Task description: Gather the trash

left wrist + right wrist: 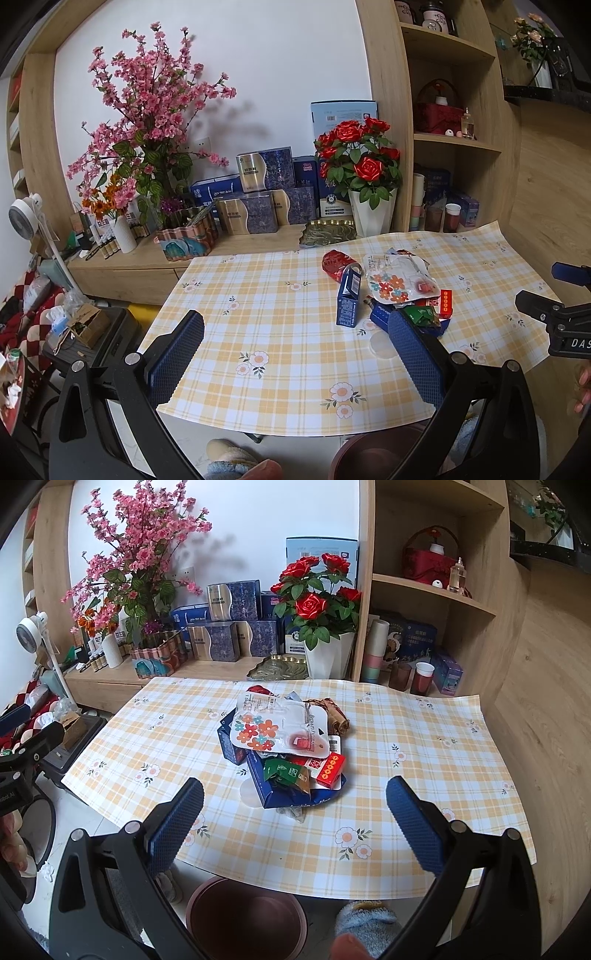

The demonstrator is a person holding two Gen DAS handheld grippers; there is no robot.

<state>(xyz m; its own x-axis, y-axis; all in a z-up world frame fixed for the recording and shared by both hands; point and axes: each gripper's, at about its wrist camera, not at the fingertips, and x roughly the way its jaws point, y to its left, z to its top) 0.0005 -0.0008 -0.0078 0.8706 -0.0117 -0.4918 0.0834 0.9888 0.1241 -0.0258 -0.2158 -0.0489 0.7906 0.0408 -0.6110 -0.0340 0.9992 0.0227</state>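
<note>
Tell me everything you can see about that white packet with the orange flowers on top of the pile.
The white packet is a flat, glossy plastic pouch, printed with orange and teal flowers at one corner, dark lettering along an edge and a small red picture. It looks empty and slightly crumpled. It lies tilted on top of the trash heap, resting on blue cartons, in the middle of the checked tablecloth. Neither gripper touches it.

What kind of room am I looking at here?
Most likely a lived-in home: a table under a plaid floral tablecloth, wooden shelves with cups and gift boxes, and artificial flowers along the wall.
</note>
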